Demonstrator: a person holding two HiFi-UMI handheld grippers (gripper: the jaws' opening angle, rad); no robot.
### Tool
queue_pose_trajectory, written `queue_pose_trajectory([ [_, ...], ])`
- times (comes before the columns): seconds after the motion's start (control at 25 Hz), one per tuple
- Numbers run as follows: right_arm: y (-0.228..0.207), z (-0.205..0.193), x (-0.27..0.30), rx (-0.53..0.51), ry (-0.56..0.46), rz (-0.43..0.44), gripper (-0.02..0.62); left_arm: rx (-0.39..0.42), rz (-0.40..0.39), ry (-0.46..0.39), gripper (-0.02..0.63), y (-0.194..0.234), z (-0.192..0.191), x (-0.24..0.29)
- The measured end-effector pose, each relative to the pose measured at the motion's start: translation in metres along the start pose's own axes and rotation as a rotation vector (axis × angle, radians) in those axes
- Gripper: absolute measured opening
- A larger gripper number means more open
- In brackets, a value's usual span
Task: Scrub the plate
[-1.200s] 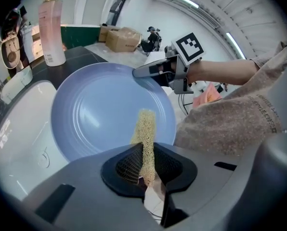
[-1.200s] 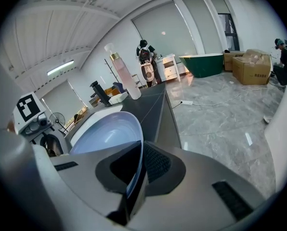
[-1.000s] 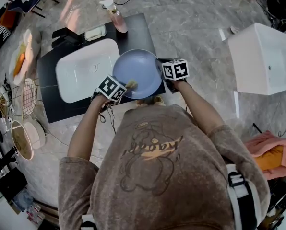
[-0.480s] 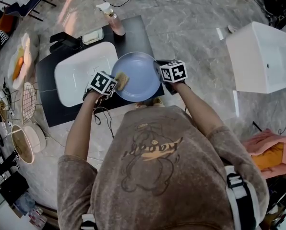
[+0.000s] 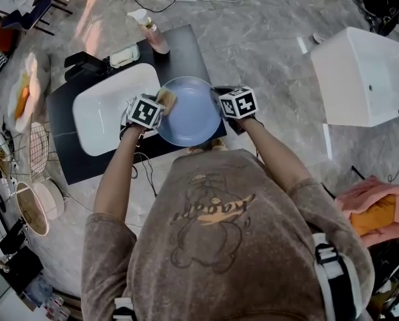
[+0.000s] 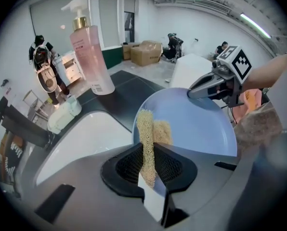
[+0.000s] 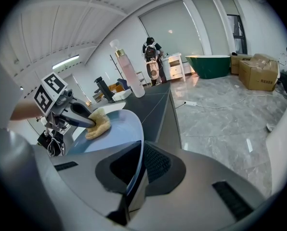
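A pale blue plate (image 5: 193,112) is held over the right edge of a white basin (image 5: 109,105), tilted. My right gripper (image 5: 221,103) is shut on the plate's right rim (image 7: 136,143). My left gripper (image 5: 161,105) is shut on a tan loofah sponge (image 6: 147,143), which presses against the plate's upper left face (image 6: 191,124). The right gripper view shows the sponge (image 7: 99,124) on the far side of the plate, pinched by the left gripper (image 7: 88,121).
The basin sits on a black countertop (image 5: 186,45). A pink pump bottle (image 5: 154,32) and a soap dish (image 5: 124,55) stand at its back edge. A white tub (image 5: 367,79) stands on the floor at the right; a wire rack and bowls (image 5: 32,199) lie at the left.
The left gripper has carried the sponge from the plate's lower left edge up to its upper left. The plate and right gripper shifted only slightly.
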State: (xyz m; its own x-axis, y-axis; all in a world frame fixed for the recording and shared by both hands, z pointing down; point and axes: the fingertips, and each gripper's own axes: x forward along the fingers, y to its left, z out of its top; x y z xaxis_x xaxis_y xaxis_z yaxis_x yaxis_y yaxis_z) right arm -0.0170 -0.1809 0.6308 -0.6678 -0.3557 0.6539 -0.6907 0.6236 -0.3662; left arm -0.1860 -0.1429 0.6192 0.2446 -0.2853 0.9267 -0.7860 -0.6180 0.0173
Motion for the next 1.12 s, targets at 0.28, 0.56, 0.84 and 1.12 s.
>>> queue_pose_trajectory([
  [0.28,0.000,0.001,-0.001,-0.003,0.002,-0.010,0.015,0.042,0.076,0.010,0.063,0.003,0.029,0.019],
  [0.56,-0.002,0.001,-0.001,0.022,-0.005,-0.004,0.015,0.078,0.013,-0.009,0.064,-0.030,0.063,0.037],
  [0.84,-0.002,0.001,-0.001,0.034,-0.007,-0.006,0.015,0.113,-0.094,-0.013,0.063,-0.080,0.065,0.045],
  [1.12,-0.003,0.000,-0.002,0.034,-0.005,-0.012,0.014,0.117,-0.199,0.013,0.063,-0.119,0.048,0.042],
])
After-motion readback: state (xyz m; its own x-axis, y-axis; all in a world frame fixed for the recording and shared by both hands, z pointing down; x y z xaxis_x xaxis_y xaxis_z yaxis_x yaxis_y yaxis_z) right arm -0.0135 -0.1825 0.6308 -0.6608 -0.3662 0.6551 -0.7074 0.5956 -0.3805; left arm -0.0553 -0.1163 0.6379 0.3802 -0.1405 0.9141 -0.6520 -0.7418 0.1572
